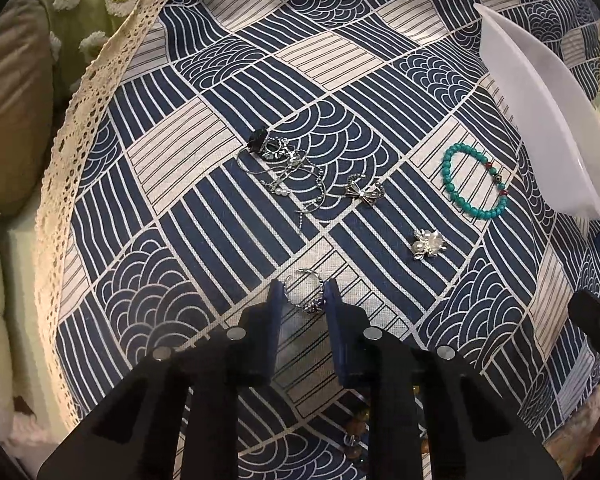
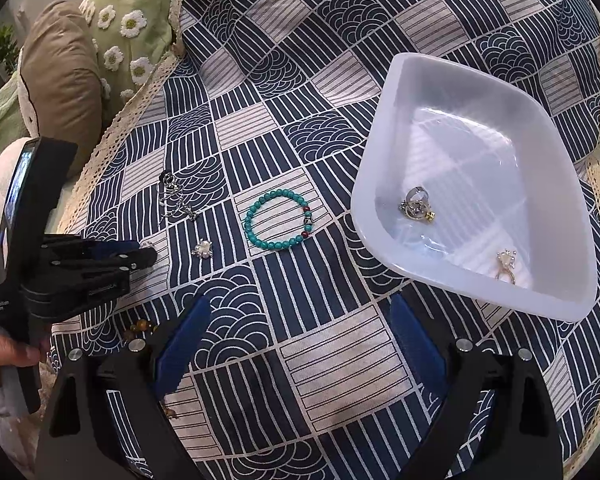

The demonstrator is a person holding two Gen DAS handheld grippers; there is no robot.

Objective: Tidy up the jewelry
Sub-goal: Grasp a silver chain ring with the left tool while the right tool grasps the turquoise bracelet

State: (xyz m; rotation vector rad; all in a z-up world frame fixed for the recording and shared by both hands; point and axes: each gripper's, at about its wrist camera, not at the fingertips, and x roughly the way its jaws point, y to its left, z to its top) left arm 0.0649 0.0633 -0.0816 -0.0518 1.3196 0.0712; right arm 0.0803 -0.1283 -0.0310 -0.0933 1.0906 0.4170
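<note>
A silver ring (image 1: 306,290) lies on the patterned cloth between the blue fingertips of my left gripper (image 1: 303,294), whose jaws stand narrowly apart around it. A turquoise bead bracelet (image 1: 474,182) (image 2: 278,220), a pearl brooch (image 1: 428,243) (image 2: 202,249), a bow ring (image 1: 364,189) and a tangle of silver pieces (image 1: 284,168) (image 2: 176,196) lie further out. My right gripper (image 2: 300,336) is open and empty above the cloth. The white tray (image 2: 380,184) (image 1: 540,92) holds a silver ring (image 2: 416,202) and a gold pearl ring (image 2: 506,266).
The cloth (image 1: 204,148) has a lace edge (image 1: 80,120) at the left. Cushions with daisies (image 2: 128,24) lie beyond it. An amber bead bracelet (image 2: 140,326) lies near the right gripper's left finger. The left gripper shows in the right wrist view (image 2: 140,256).
</note>
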